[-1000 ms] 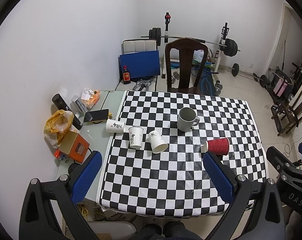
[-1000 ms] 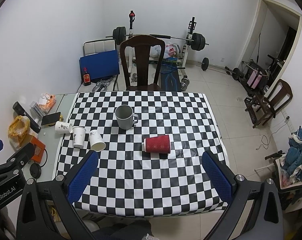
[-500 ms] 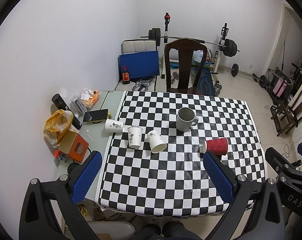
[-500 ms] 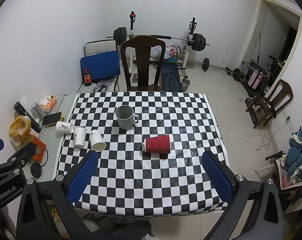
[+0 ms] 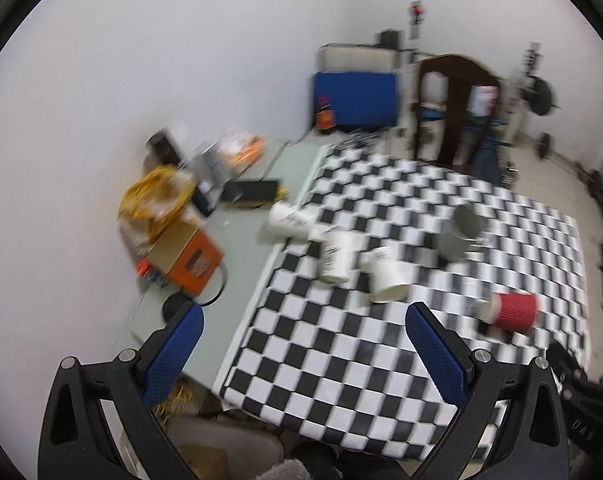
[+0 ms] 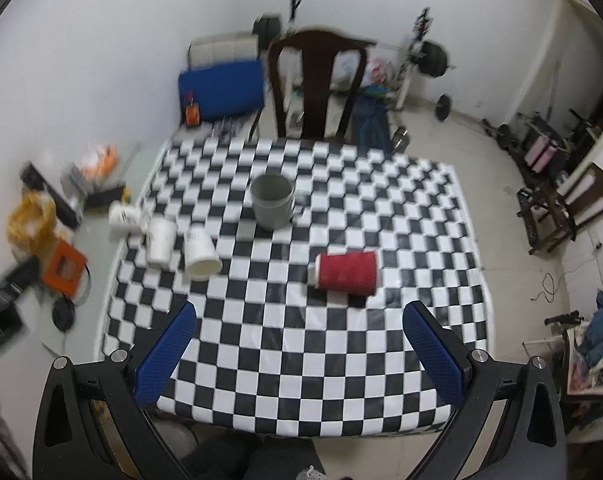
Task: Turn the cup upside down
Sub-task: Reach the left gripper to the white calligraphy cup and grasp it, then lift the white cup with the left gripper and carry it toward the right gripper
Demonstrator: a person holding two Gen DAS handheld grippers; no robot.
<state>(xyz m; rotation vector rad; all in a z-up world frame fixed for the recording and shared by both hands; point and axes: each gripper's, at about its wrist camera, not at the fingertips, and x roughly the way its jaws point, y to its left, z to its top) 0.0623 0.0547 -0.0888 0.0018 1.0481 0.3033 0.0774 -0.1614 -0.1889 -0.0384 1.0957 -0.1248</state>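
Note:
A grey mug (image 6: 272, 201) stands upright on the checkered tablecloth (image 6: 301, 340); it also shows in the left wrist view (image 5: 459, 233). A red ribbed paper cup (image 6: 347, 273) lies on its side in front of the mug, also visible in the left wrist view (image 5: 515, 312). Three white paper cups sit at the left: one lying (image 6: 125, 218), one standing (image 6: 161, 240), one tipped (image 6: 200, 254). My left gripper (image 5: 301, 344) is open and empty above the table's near left edge. My right gripper (image 6: 301, 344) is open and empty above the near edge, short of the red cup.
An orange box (image 6: 63, 268), a yellow bag (image 6: 29, 220), a phone (image 5: 251, 192) and other clutter sit on the bare table (image 5: 245, 264) left of the cloth. A dark wooden chair (image 6: 317, 88) stands behind the table. Gym weights (image 6: 431, 60) stand on the floor beyond.
Both grippers have moved forward and down toward the table. The left view has swung left and tilted, with motion blur. The cups have not moved.

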